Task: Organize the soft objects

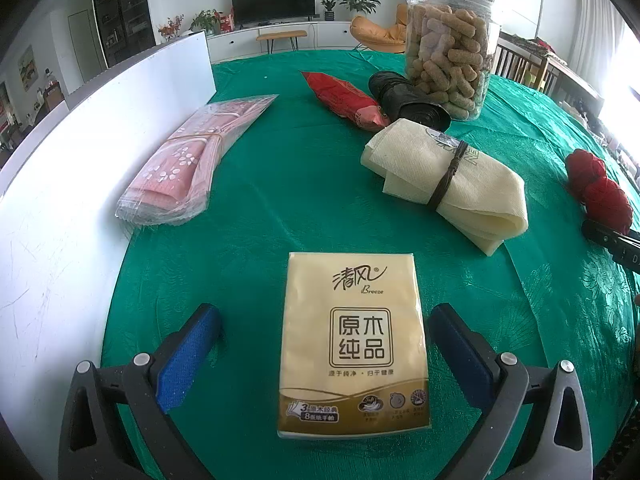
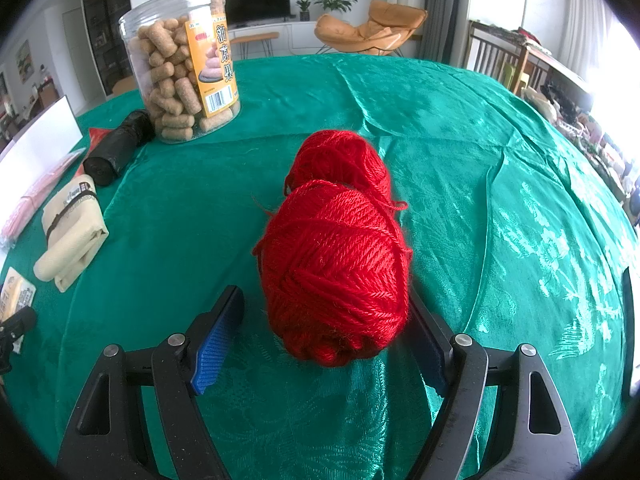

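Note:
A yellow tissue pack (image 1: 354, 344) lies flat on the green tablecloth (image 1: 280, 184), between the blue pads of my left gripper (image 1: 326, 312). That gripper is open, and both pads stand clear of the pack. In the right wrist view a two-lobed ball of red yarn (image 2: 336, 264) rests on the cloth between the fingers of my right gripper (image 2: 324, 304), which is open. Its left pad (image 2: 218, 336) is apart from the yarn; the right finger sits close against the yarn's side. The yarn (image 1: 600, 188) also shows at the right edge of the left wrist view.
A pink cloth in a clear bag (image 1: 180, 164) lies by a white board (image 1: 80, 168). Further back are a red packet (image 1: 344, 100), a black roll (image 1: 404, 96), a tied beige cloth (image 1: 440, 184) and a clear snack jar (image 2: 180, 64). Chairs stand beyond the table.

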`<state>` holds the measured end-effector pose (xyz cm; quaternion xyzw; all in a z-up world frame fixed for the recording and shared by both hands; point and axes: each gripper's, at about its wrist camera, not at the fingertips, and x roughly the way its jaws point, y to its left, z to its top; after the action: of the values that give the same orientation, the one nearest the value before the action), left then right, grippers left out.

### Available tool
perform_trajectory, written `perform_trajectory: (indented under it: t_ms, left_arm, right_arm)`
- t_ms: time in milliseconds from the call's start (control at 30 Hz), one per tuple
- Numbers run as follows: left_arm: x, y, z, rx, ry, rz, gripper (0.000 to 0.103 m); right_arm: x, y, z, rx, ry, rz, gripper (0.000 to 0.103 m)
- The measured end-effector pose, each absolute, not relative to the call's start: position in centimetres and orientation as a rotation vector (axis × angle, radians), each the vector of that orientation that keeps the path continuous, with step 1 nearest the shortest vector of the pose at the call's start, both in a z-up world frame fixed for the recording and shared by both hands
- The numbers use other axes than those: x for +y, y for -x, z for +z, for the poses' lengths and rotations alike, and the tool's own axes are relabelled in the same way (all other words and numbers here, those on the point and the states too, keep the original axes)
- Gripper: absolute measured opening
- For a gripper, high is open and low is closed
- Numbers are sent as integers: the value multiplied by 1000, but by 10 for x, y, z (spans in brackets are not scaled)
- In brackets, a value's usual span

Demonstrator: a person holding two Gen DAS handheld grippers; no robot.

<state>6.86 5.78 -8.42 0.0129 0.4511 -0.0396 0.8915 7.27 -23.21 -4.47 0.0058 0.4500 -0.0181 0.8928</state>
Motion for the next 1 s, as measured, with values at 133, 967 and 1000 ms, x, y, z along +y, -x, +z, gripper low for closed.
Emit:
perform_trajectory:
  t_ms: [133, 967, 1000]
  left_arm:
    - [58, -68, -84, 936, -27, -82, 103]
    - [54, -73, -72, 1019, -64, -148, 52]
    - [55, -71, -70, 1021, -60, -155, 52]
  right_arm:
    - [-232, -73, -45, 934, -12, -37, 80]
    - [-212, -132, -26, 1114, -25, 35, 71]
    - [-208, -135, -27, 1123, 18, 3, 43]
